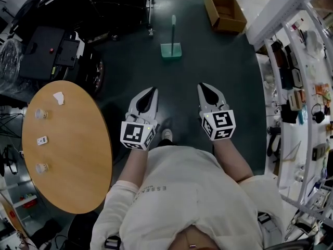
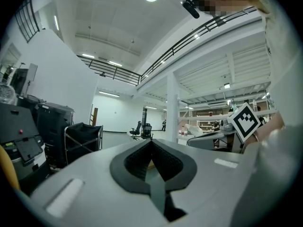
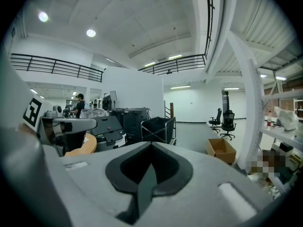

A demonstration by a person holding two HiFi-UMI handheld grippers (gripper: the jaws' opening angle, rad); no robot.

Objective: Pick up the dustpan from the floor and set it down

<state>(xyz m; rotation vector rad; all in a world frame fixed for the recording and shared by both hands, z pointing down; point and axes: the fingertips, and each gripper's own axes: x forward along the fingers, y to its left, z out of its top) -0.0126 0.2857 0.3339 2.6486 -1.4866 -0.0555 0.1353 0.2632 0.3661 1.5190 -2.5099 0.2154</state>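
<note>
Both pairs of jaws are clenched tip to tip with nothing between them: the left gripper (image 2: 151,144) shows its dark pads pressed together in its own view, and the right gripper (image 3: 151,146) shows the same.

From the head view both are held out in front of the person, side by side and apart. The dustpan (image 1: 171,50) stands on the floor (image 1: 125,61) well ahead of the tips and below them, roughly on the line between the two grippers. It is a green pan resting flat, with a slim handle (image 1: 173,27) rising upright from it.

A cardboard box (image 1: 225,12) lies farther out, beyond the right jaws. A round wooden table (image 1: 73,155) sits off to the outside of the left gripper.

A pan standing free on the floor with both jaws empty fits either a pan waiting to be lifted or one already put back down.

By its look the dustpan is light, stiff plastic and smooth, so it is likely to slip a little under the pads. The upright handle looks like the best place to grip: narrow enough for one pair of jaws and clear of the floor. Held high on the handle, the pan may swing; held lower, it should hang steadier.
</note>
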